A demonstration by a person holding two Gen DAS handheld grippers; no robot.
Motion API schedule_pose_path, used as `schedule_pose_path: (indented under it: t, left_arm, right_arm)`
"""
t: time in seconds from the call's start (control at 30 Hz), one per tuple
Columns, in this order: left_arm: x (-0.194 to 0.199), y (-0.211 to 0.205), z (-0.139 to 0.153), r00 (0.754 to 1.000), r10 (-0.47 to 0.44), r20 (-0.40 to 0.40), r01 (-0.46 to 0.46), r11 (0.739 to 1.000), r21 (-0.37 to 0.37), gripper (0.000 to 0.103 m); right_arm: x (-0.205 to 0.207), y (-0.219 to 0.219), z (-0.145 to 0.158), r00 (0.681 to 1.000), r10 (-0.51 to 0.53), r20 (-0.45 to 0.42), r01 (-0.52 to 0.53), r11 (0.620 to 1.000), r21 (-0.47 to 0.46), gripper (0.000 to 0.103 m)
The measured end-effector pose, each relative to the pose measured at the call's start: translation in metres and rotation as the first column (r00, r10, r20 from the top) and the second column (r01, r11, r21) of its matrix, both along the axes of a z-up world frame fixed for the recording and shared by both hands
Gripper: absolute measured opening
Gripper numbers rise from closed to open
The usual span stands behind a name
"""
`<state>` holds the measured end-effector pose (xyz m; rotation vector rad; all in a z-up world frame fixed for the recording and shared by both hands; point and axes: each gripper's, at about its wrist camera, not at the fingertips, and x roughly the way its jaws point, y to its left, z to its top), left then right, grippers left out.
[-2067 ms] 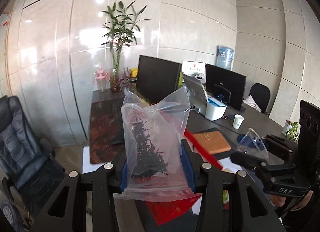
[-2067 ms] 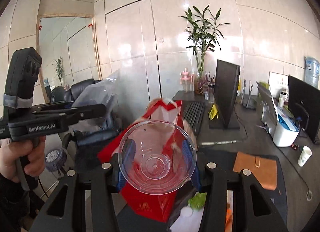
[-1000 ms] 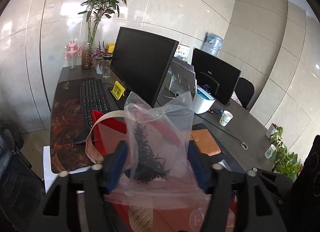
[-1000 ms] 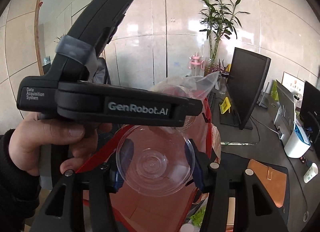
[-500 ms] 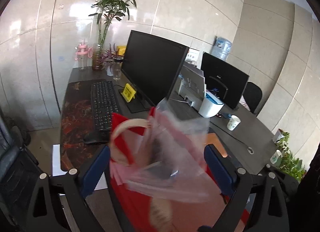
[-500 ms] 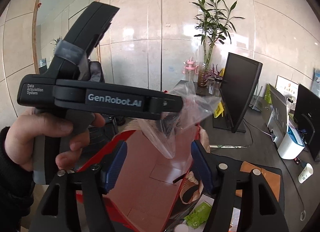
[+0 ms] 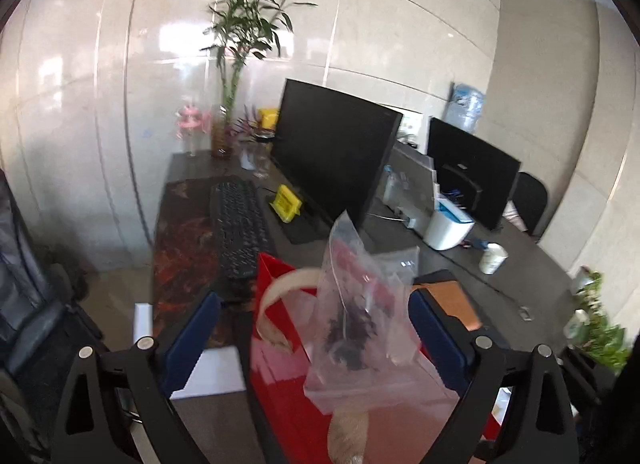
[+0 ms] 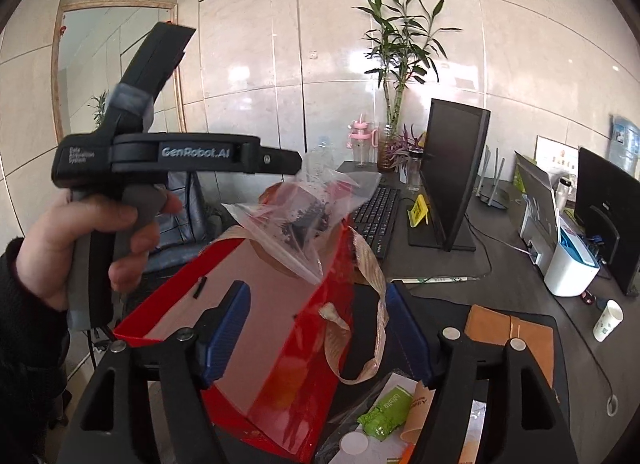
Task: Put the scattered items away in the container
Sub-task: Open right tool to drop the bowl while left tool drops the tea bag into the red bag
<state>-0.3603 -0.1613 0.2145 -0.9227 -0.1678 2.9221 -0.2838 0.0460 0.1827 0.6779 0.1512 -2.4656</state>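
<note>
— Left hand-held gripper (image 7: 313, 298)?
— Spread wide, jaws just opened. Blue pads (image 7: 188, 344) clear of the clear zip bag (image 7: 352, 320) on both sides; no grip on it.
— And the zip bag, where exactly?
— Between those parted jaws, tilted, right over the open mouth of the red paper bag (image 8: 280, 344). Dark dried bits bunched in its lower part. Seen from the right wrist, just below the front end of the left tool, itself held by a hand (image 8: 92, 236) in a dark sleeve. Touching the red rim or not: cannot tell.
— Right hand-held gripper (image 8: 317, 288)?
— Partly apart, jaws just opening further, nothing pressed between the pads. Only the red bag's side wall and a beige ribbon handle (image 8: 360, 328) ahead of them.
— Red bag?
— Upright at the near edge of the counter (image 8: 500, 276), pale pink inside.
— Nearby?
— Green packet (image 8: 384, 410) lying just beside its base; keyboard (image 7: 240, 224) and monitor (image 7: 336, 152) further back.
</note>
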Motion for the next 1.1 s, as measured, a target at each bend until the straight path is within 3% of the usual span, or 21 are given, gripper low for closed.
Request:
schedule_pose_path:
  t: [0.07, 0.27, 0.4, 0.53, 0.77, 0.93, 1.0, 1.1]
  left_arm:
    - [-0.006, 0.002, -0.001, 0.999, 0.033, 0.009, -0.032, 0.998, -0.046, 0.098]
    - [-0.026, 0.002, -0.036, 0.987, -0.007, 0.161, 0.015, 0.999, -0.048, 0.098]
    - [-0.031, 0.019, -0.061, 0.963, -0.005, 0.269, 0.050, 0.986, -0.160, 0.098]
    - [-0.013, 0.029, -0.052, 0.973, -0.055, 0.224, 0.089, 0.985, -0.145, 0.098]
    - [0.006, 0.022, -0.015, 0.996, -0.008, 0.091, 0.018, 0.993, -0.114, 0.098]
    - [-0.011, 0.013, -0.025, 0.991, 0.069, 0.118, -0.053, 0.989, -0.135, 0.098]
    - [-0.028, 0.012, -0.042, 0.978, 0.092, 0.186, -0.061, 0.984, -0.165, 0.098]
    - [-0.024, 0.017, -0.052, 0.976, 0.059, 0.208, -0.029, 0.989, -0.143, 0.098]
  right_arm:
    - [0.000, 0.004, -0.001, 1.000, -0.004, 0.006, 0.004, 1.000, -0.005, 0.075]
    - [0.002, 0.009, -0.003, 1.000, -0.009, 0.006, 0.010, 1.000, -0.002, 0.075]
    - [0.001, 0.013, -0.004, 1.000, -0.016, 0.010, 0.016, 1.000, -0.010, 0.075]
    - [-0.001, 0.019, -0.003, 1.000, -0.021, 0.010, 0.021, 1.000, -0.020, 0.075]
    - [0.000, 0.030, -0.005, 0.999, -0.030, 0.027, 0.031, 0.998, -0.046, 0.077]
    - [0.013, 0.040, -0.006, 0.999, -0.026, 0.020, 0.027, 0.998, -0.055, 0.079]
    - [0.015, 0.045, -0.007, 0.999, -0.034, 0.027, 0.035, 0.997, -0.064, 0.079]
    - [0.022, 0.054, -0.007, 0.999, -0.036, 0.024, 0.038, 0.997, -0.064, 0.081]
